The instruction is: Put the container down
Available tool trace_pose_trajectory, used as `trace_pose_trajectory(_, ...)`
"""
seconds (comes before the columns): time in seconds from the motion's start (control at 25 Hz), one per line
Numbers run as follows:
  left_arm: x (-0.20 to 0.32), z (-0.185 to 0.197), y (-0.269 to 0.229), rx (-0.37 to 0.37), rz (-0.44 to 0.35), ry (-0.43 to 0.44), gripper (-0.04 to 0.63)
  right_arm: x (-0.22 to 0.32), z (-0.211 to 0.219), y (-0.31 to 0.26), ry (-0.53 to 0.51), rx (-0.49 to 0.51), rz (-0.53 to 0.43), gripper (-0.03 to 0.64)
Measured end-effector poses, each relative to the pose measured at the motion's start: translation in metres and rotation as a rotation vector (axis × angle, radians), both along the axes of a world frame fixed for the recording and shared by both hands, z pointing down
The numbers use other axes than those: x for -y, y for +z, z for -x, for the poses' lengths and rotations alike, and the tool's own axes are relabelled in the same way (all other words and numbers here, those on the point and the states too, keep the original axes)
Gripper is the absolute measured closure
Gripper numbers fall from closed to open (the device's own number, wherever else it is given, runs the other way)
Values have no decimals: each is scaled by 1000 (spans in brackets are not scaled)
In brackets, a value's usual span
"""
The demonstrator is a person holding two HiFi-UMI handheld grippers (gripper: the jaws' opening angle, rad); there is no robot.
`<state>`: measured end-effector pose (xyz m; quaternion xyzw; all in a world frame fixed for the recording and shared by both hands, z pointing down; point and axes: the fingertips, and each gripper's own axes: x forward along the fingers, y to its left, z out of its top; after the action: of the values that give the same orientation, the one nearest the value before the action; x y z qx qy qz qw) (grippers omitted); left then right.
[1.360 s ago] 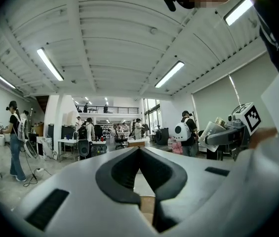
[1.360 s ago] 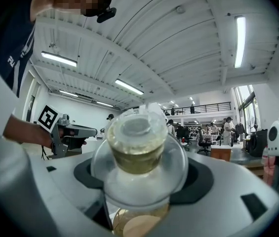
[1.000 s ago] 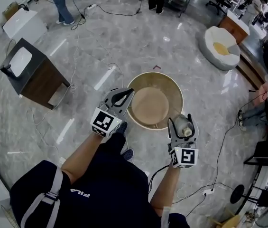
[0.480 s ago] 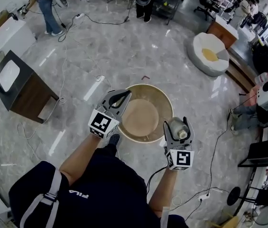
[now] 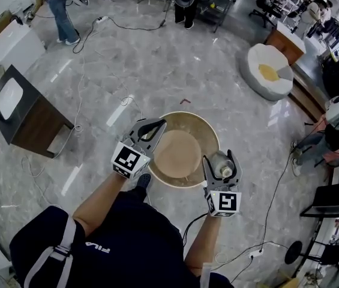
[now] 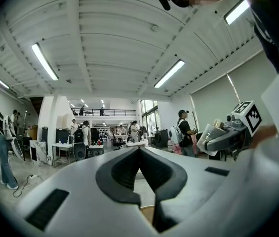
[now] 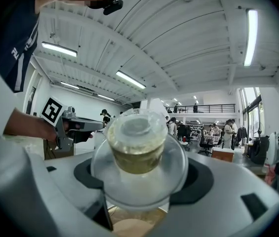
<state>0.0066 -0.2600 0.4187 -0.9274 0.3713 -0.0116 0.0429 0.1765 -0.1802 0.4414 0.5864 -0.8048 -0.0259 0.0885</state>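
**Container not down yet**

Round rimmed table (image 5: 184,120) sits centre. My right gripper (image 5: 221,161) pinches the clear lidded container (image 7: 138,144) over its near-right rim; letting go here could tip it off. My left gripper (image 5: 157,125) is pressed together, empty.

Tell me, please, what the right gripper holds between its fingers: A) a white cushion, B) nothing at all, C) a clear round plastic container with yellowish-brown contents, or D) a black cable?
C: the right gripper has its fingers closed on either side of the clear round plastic container with yellowish-brown contents, seen plainly in its own view.
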Motion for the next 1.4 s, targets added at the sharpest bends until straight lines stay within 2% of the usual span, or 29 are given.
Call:
trace_pose_trajectory(0.52, 55, -2, 22, 14, 47, 10, 571, 49, -7, 19, 32, 47, 55, 256)
trace_pose_trajectory(0.72, 95, -8, 26, 13, 48, 43, 571, 82, -11, 29, 86, 93, 73, 256)
trace_pose_trajectory(0.84, 118, -4, 29, -13, 52, 71, 571, 102, -8, 37, 101, 95, 75, 256)
trace_pose_trajectory(0.96, 139, -5, 32, -29, 42, 102, 571, 118, -7, 48, 127, 76, 87, 256)
trace_pose_trajectory(1.08, 157, -14, 43, -6, 35, 120, 571, 133, -11, 58, 142, 71, 99, 256)
trace_pose_trajectory(1.4, 173, -50, 73, -19, -19, 152, 571, 152, -41, 92, 136, 67, 120, 256)
